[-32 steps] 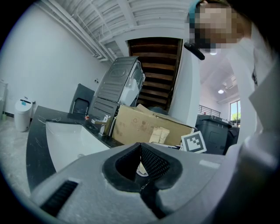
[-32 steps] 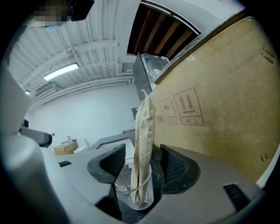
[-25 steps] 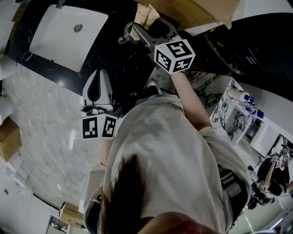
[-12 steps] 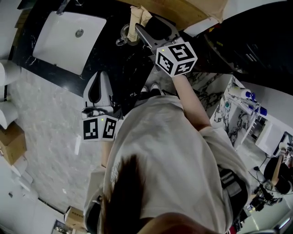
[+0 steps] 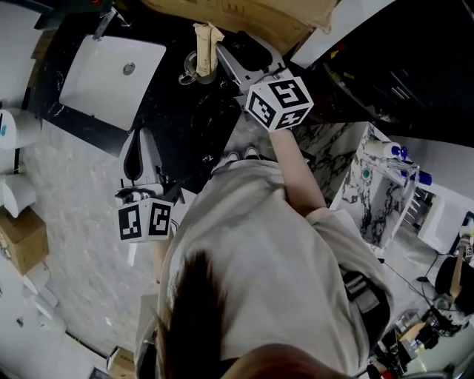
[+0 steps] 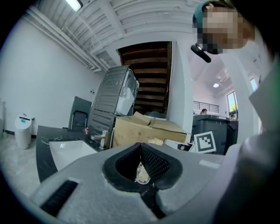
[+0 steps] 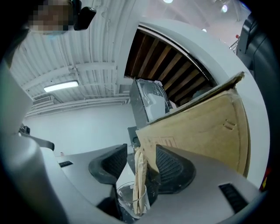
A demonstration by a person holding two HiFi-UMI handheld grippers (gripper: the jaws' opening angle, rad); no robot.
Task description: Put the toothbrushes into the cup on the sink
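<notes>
While my right gripper (image 7: 141,153) holds its jaws wide apart, gripping nothing, the pale wrapped toothbrushes (image 7: 139,183) stand between them in the clear glass cup (image 7: 124,194) on the black marbled countertop (image 5: 185,111). My left gripper (image 6: 141,146) is closed and empty, well apart.

On the black marble table (image 5: 178,111), the clear glass cup (image 5: 194,70) stands near the white rectangular sink (image 5: 111,74), at its 3 o'clock. The paper-wrapped toothbrushes (image 5: 205,41) stand in the cup. The brown cardboard box (image 5: 244,15) lies behind the cup at 1 o'clock. The right claw (image 5: 220,50) is just beside the cup at 3 o'clock. The left claw (image 5: 139,135) is at the sink's 6 o'clock.
</notes>
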